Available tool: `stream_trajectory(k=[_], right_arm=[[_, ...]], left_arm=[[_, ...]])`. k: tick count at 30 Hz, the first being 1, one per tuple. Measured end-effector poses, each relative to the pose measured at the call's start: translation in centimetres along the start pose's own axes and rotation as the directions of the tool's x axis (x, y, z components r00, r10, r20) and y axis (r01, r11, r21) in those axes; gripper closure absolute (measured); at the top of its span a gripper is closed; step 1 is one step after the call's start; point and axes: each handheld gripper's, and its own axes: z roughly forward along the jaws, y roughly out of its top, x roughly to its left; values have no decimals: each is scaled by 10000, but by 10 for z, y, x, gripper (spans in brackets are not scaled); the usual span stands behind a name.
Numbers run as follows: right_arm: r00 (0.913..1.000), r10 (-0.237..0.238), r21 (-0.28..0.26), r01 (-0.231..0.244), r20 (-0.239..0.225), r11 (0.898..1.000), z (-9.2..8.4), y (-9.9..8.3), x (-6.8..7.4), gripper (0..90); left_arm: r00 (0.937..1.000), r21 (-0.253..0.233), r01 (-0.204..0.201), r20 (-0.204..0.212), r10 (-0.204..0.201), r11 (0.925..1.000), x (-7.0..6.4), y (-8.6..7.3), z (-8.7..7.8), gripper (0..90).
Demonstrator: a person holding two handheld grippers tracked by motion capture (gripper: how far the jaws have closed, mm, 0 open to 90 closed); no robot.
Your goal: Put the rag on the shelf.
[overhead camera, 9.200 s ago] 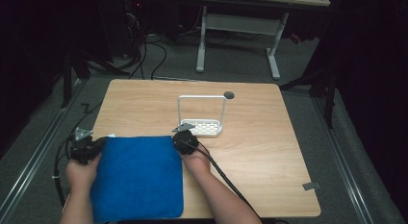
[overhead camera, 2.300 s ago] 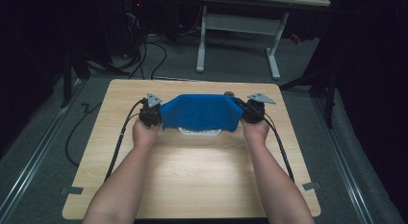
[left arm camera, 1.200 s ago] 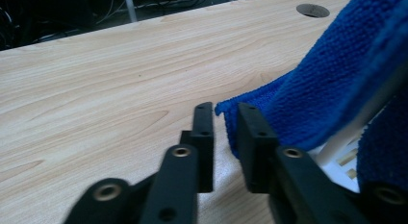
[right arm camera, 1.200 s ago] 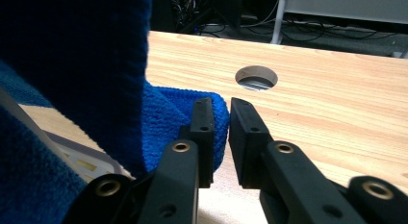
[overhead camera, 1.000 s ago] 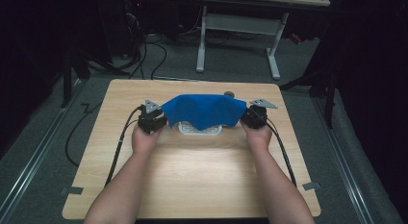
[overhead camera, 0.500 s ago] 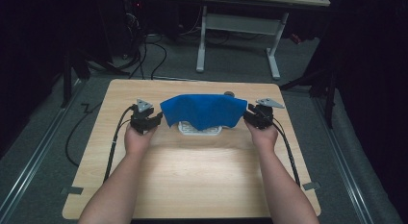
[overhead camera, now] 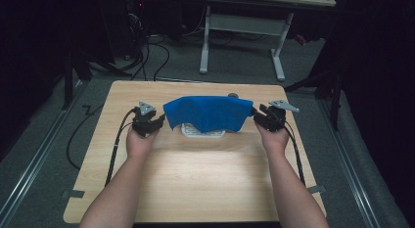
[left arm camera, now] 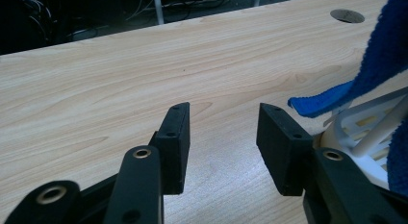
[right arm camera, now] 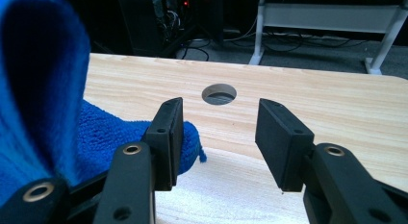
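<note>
On the wooden table (overhead camera: 195, 174), both grippers gape beside the blue cloth (overhead camera: 208, 113); the left gripper view reveals the white rack (left arm camera: 361, 132).

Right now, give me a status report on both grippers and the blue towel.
Left gripper and right gripper just opened, nothing between the fingers. Blue towel draped over white rack. Nothing in the way.

- A cloth (overhead camera: 208, 112) hangs draped over a rack (overhead camera: 203, 132) that stands on the desk (overhead camera: 195, 174), toward the far edge and about midway between the left and right edges.
- The left hand-held gripper (overhead camera: 155, 124) sits just beside the cloth's left end, the right hand-held gripper (overhead camera: 258, 116) just beside its right end; nothing lies between either pair of jaws.
- A round hole (right arm camera: 219, 94) lies in the desk behind the cloth, near the far edge.
- Beyond the far edge, what seems to be another table's frame (overhead camera: 242, 27) stands on the floor.
</note>
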Motion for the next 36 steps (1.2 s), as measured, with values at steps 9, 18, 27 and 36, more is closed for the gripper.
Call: stream_trajectory(k=[9, 18, 27, 36], right_arm=[[9999, -94, 61, 93, 144, 9999, -6, 1, -3, 535], [9989, -446, 296, 442, 147, 9986, -7, -4, 2, 540], [9976, -684, 126, 683, 143, 9976, -25, -17, 7, 545], [9898, -1401, 270, 1394, 258, 9899, -51, -27, 17, 518]], left_arm=[[10000, 36, -28, -67, 29, 10000, -1, -2, -1, 564], [9999, -20, -55, -164, 55, 10000, 0, -9, -11, 565], [9990, -193, 76, -435, -84, 9998, -8, -19, -32, 568], [9991, -240, -47, -424, 37, 9997, -21, -27, -54, 560]])
